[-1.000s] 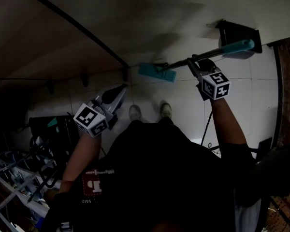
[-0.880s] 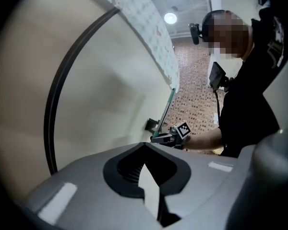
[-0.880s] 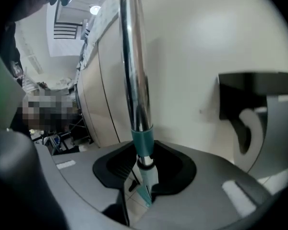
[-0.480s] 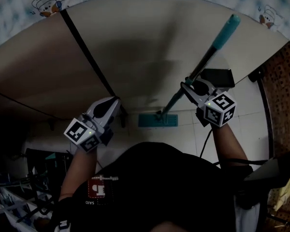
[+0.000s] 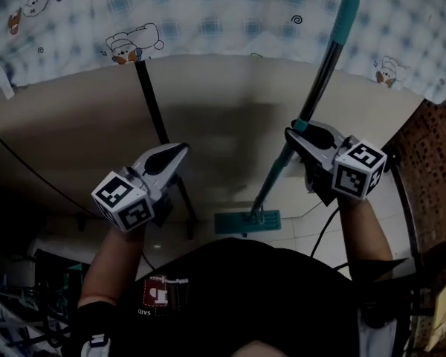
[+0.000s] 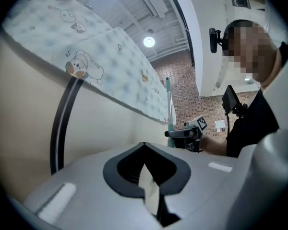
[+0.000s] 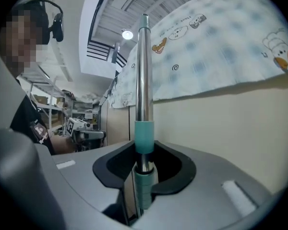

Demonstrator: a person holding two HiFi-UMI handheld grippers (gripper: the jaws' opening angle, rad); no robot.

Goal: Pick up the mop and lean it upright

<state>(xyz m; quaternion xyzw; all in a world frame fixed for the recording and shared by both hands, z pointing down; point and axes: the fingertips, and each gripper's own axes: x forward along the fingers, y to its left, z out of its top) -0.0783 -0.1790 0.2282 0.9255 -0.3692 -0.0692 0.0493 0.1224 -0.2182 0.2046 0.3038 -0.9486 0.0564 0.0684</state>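
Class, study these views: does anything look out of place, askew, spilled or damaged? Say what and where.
Nothing is spilled or damaged. The only thing askew is the mop: in the head view its pole slants, gripped by the right gripper, rather than standing upright.

Head view dim, bottom half nearly black, soft shadow (image 5: 223, 136) on the wall (image 5: 74, 125). Gripper views brighter: ceiling lamps (image 6: 149, 41) glare, fisheye bends edges, corners black.
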